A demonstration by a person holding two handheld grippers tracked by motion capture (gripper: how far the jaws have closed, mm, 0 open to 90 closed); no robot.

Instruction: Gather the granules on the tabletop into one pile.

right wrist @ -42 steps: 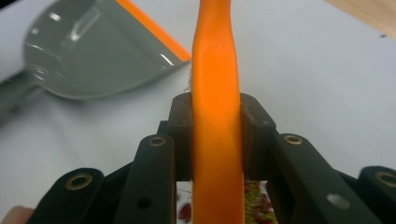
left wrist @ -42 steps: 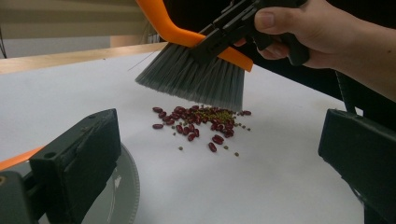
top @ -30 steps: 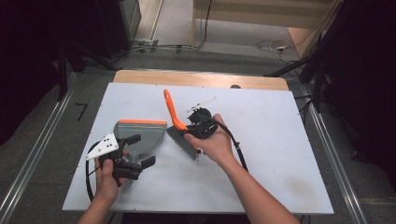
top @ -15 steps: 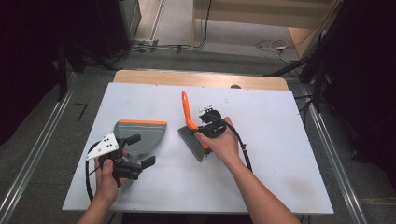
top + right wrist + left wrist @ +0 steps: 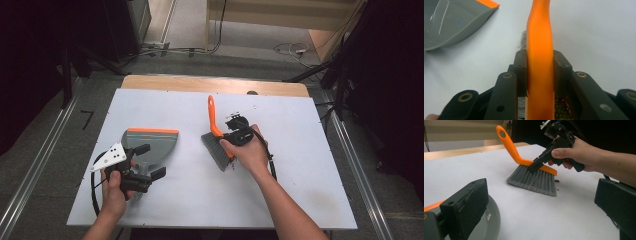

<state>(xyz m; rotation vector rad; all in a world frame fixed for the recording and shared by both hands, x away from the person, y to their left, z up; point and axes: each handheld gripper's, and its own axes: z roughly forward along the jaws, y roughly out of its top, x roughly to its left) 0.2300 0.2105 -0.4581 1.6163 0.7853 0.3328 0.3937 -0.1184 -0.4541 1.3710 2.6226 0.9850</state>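
On the white surface we have a grey dustpan at left and an orange-handled brush near the middle, bristles down. We judge the main risk is bristles flicking the small crumbs beside them past the dustpan, well apart. Our right hand-held gripper is clamped on the brush handle. Our left hand-held gripper stands wide apart over the dustpan's near end, gripping nothing.

Right tool clamps orange brush, bristles on white table; own jaws apart.
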